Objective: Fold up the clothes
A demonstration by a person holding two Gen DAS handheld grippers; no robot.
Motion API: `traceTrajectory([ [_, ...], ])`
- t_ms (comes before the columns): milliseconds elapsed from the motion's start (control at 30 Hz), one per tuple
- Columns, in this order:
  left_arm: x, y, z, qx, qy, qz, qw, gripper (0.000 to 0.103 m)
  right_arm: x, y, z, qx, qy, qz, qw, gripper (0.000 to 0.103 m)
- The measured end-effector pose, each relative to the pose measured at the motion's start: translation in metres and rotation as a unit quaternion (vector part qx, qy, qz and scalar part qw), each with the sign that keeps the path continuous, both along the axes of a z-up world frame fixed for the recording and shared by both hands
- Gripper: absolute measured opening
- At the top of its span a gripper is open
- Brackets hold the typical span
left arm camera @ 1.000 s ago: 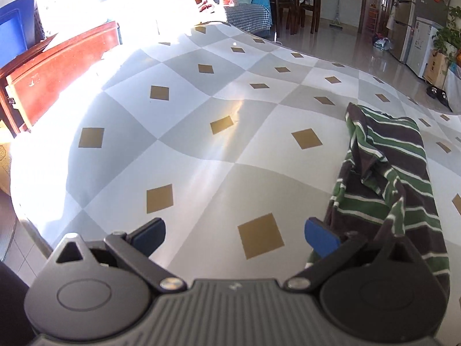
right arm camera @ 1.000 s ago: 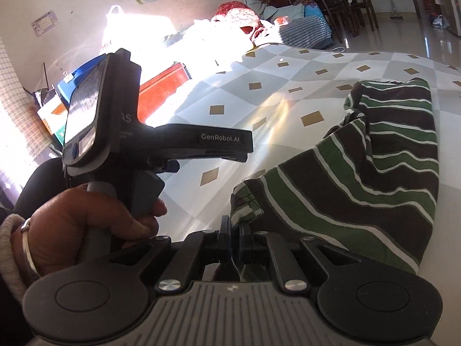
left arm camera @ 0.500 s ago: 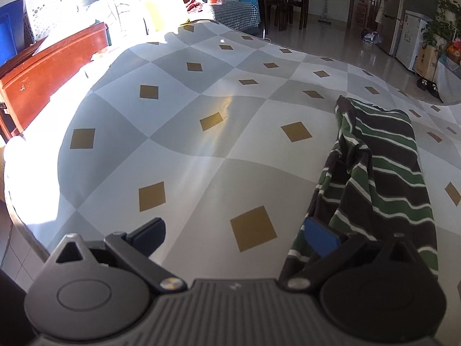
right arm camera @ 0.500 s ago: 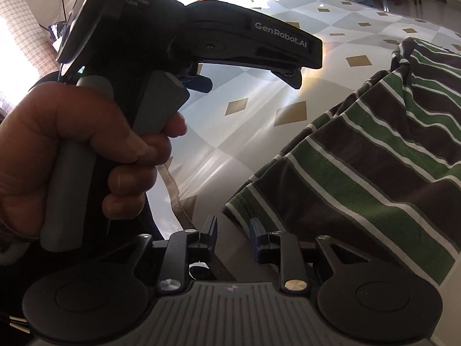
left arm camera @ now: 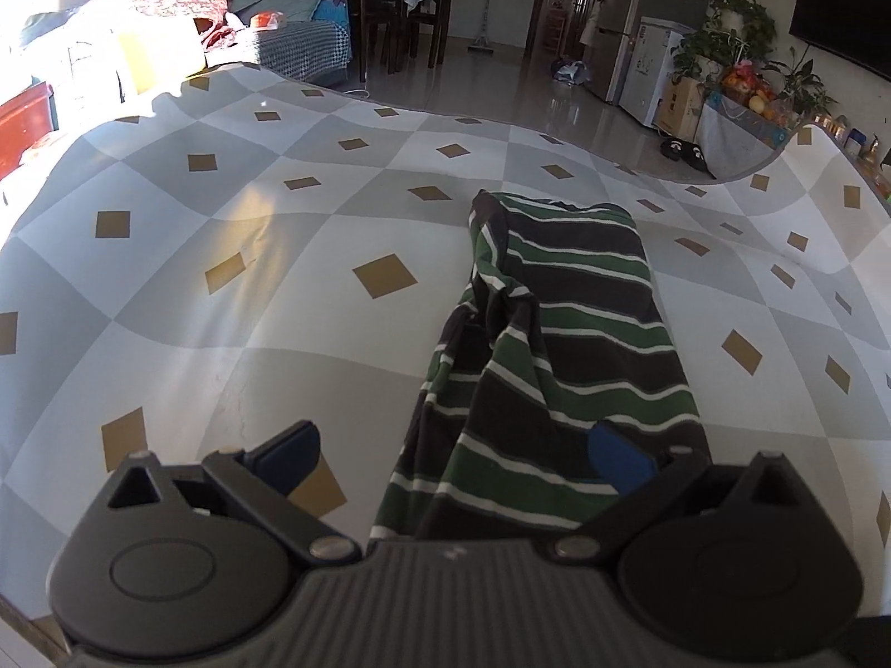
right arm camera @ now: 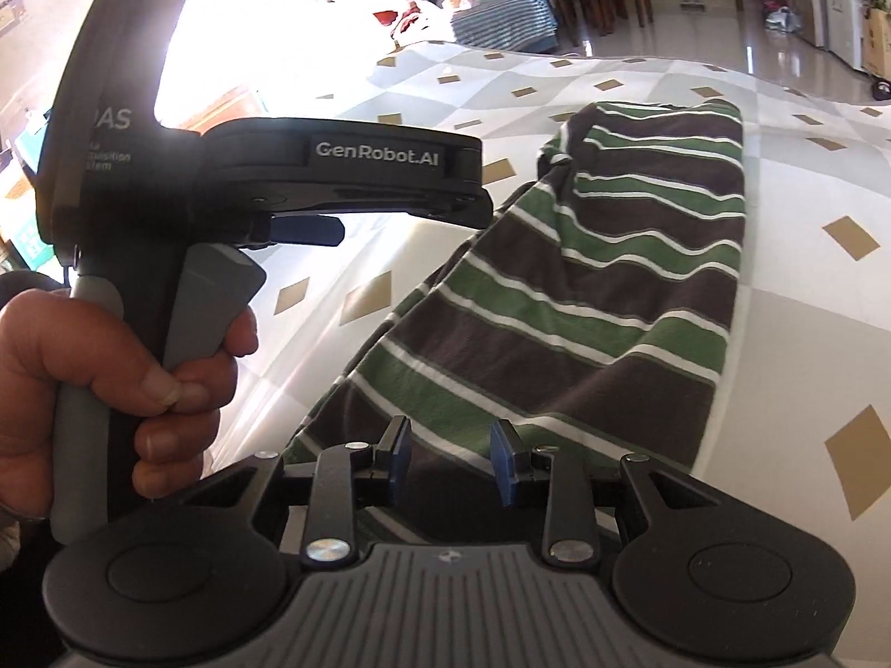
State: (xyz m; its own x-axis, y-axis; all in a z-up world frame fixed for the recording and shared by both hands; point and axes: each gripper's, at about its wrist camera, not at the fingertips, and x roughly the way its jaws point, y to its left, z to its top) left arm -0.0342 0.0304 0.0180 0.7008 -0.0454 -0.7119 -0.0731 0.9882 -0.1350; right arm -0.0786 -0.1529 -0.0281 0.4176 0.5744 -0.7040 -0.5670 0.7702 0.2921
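A striped garment (left arm camera: 562, 328) in dark brown, green and white lies folded lengthwise on the checked cloth, running away from me. My left gripper (left arm camera: 454, 453) is wide open over its near end, with the right blue pad above the fabric and the left pad over bare cloth. In the right wrist view the same garment (right arm camera: 590, 300) fills the middle. My right gripper (right arm camera: 448, 462) stands open just above its near hem, holding nothing. The left gripper body (right arm camera: 312, 178) and the hand (right arm camera: 111, 378) that holds it sit at the left of that view.
The table cover (left arm camera: 234, 300) is grey and white with gold diamonds, sunlit at the left. Beyond the far edge are dining chairs (left arm camera: 429, 28), a fridge (left arm camera: 635, 33), plants (left arm camera: 740, 39) and shiny floor. A red wooden piece (left arm camera: 28, 117) is at far left.
My right gripper has opened and let go of the garment's near hem. The left gripper has shifted right, so the garment now lies between its open fingers.
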Motion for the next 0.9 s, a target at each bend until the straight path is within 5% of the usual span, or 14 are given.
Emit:
traceTrajectory([
  [200, 0.019, 0.004, -0.008, -0.034, 0.007, -0.032, 0.9989, 0.103, 0.003, -0.017, -0.001, -0.007, 0.010, -0.038, 0.999, 0.034],
  [467, 0.032, -0.003, -0.020, -0.021, 0.014, -0.095, 0.9952, 0.102, 0.004, -0.024, -0.007, -0.008, 0.025, -0.048, 0.999, 0.034],
  [833, 0.049, -0.004, -0.038, -0.030, 0.043, -0.121, 0.9912, 0.088, 0.009, -0.029, -0.014, -0.011, 0.045, -0.067, 0.997, 0.035],
  [900, 0.051, -0.006, -0.040, -0.032, 0.049, -0.125, 0.9905, 0.077, 0.010, -0.029, -0.015, -0.012, 0.045, -0.065, 0.997, 0.035],
])
